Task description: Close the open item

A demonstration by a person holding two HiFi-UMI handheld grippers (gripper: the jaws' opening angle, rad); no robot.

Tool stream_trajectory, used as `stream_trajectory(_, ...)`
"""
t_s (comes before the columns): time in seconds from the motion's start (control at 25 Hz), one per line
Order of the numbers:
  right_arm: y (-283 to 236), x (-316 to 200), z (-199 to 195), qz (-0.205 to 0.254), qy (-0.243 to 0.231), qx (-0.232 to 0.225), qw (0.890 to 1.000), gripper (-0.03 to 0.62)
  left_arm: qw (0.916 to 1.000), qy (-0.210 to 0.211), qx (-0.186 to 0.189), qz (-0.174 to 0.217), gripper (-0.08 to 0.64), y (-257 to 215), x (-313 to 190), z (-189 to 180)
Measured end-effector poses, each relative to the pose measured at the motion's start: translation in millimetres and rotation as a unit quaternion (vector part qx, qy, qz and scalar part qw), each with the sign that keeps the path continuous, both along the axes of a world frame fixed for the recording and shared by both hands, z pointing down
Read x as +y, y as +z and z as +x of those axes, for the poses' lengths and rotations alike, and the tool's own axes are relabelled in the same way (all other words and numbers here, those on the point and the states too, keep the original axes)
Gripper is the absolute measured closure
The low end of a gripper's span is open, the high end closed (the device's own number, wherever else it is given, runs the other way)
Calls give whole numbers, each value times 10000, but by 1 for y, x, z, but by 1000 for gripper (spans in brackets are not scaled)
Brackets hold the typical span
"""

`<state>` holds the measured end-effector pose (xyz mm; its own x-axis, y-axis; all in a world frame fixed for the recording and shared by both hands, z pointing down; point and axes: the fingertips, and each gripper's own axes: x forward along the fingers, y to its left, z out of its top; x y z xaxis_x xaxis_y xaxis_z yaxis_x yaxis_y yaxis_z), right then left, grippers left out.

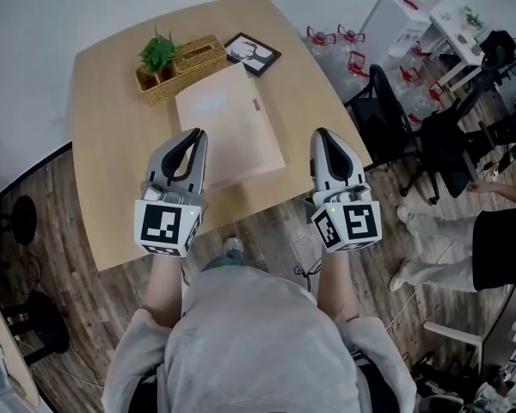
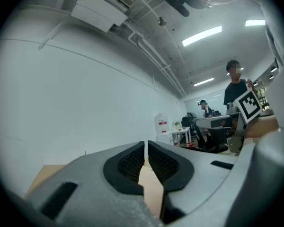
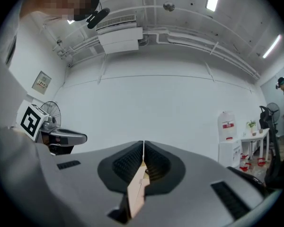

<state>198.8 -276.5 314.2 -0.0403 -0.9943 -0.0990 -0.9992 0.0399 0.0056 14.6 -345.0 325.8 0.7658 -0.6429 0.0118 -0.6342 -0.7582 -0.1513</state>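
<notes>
Left hand-held gripper (image 1: 194, 134): both pads pressed together, nothing pinched between them. Same for the right hand-held gripper (image 1: 321, 132): shut tight and empty, only a thin pale strip of the surface below visible through the slit. Both held side by side at the near edge of the tabletop (image 1: 112, 144), well apart from each other, with tips pointing forward and away from the body. Left one over the near left corner of the flat beige case (image 1: 228, 123), right one just beside its near right corner; impossible to say whether either touches it.

Between the two tips, in the middle of the tabletop: the flat beige case, the only thing here that could open and shut. Lying flat, lid down as far as can be seen, with a small clasp (image 1: 256, 104) on its right edge. Behind it, at the far side: a wicker basket (image 1: 202, 54) with a small green plant (image 1: 159, 54), and beside that a dark framed card (image 1: 252, 53).

Judged from this: closing step seemingly finished already, or nearly so. For the next move: check that the lid sits fully down, press lightly on top with shut tips if any gap remains, otherwise pull both away.
</notes>
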Motion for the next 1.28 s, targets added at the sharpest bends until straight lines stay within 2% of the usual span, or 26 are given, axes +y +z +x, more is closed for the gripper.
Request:
stream_trajectory(0.16,6,-17,-2,-56,38,18,10000,578,9982,421,-407,-107,538,25,-5,16)
stream_trajectory(0.24,8,-24,-1,-83,48,33,9999,578,9957,665,-633,-141,457,39,-4,26)
stream_trajectory(0.44,14,-30,4,-199,44,71,9998,578,9845,1034,-1412,-128,382,83,10,48)
stream_trajectory(0.6,17,-34,12,-283,-38,63,9996,578,9752,1188,-1867,-35,349,109,28,66)
stream_trajectory(1.0,18,-47,34,-416,-491,78,9979,578,9575,1036,-2692,-13,322,162,45,111)
stream_trajectory(1.28,25,-48,51,-477,-736,78,9961,578,9434,578,-3266,-19,321,202,36,125)
